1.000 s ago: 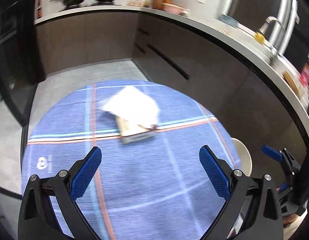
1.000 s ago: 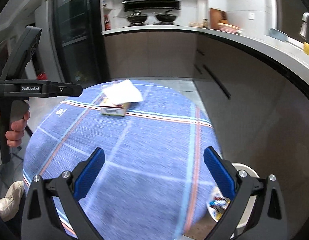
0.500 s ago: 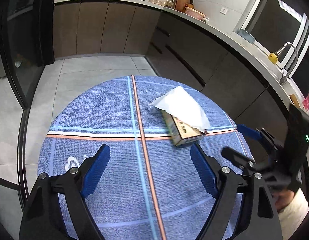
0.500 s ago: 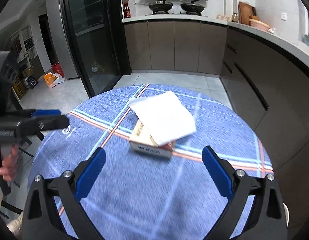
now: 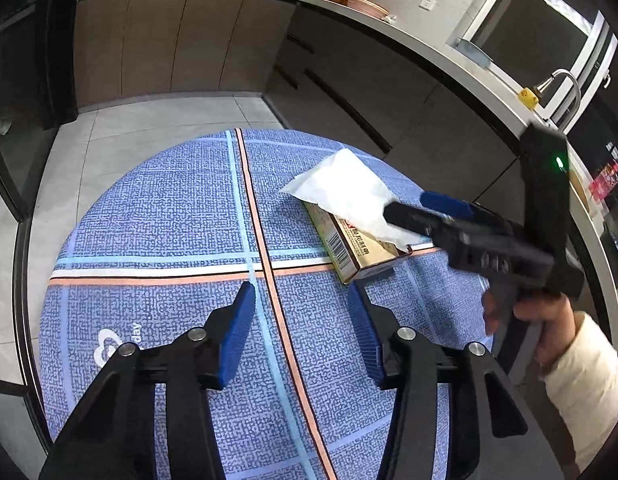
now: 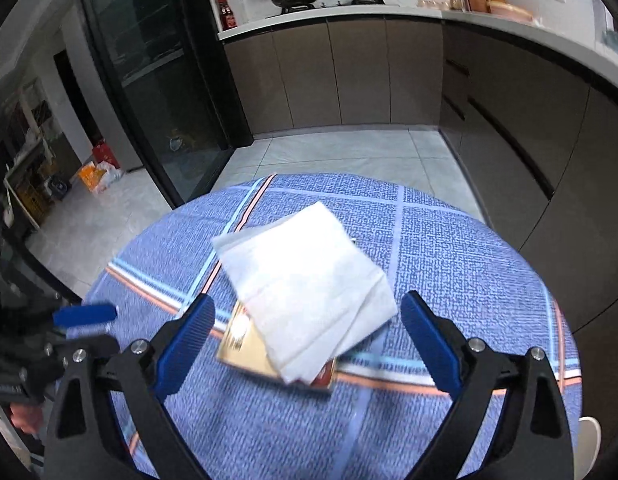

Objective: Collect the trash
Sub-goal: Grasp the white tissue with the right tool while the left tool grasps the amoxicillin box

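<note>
On a round table covered in blue plaid cloth, the left tool hangs with its blue pads spread wide and nothing between them, aimed at bare cloth. The trash lies ahead and to its right: a flat cardboard box with a white tissue draped over its top, long axis running away from the table's near edge toward the far right. Farther right, the right tool is plainly the nearer of the two; its jaws stand apart and unloaded, straddling the near end of the box and tissue, which sit centred just beyond its fingertips. The next grasp looks likeliest from the right hand, straight ahead and down.
</note>
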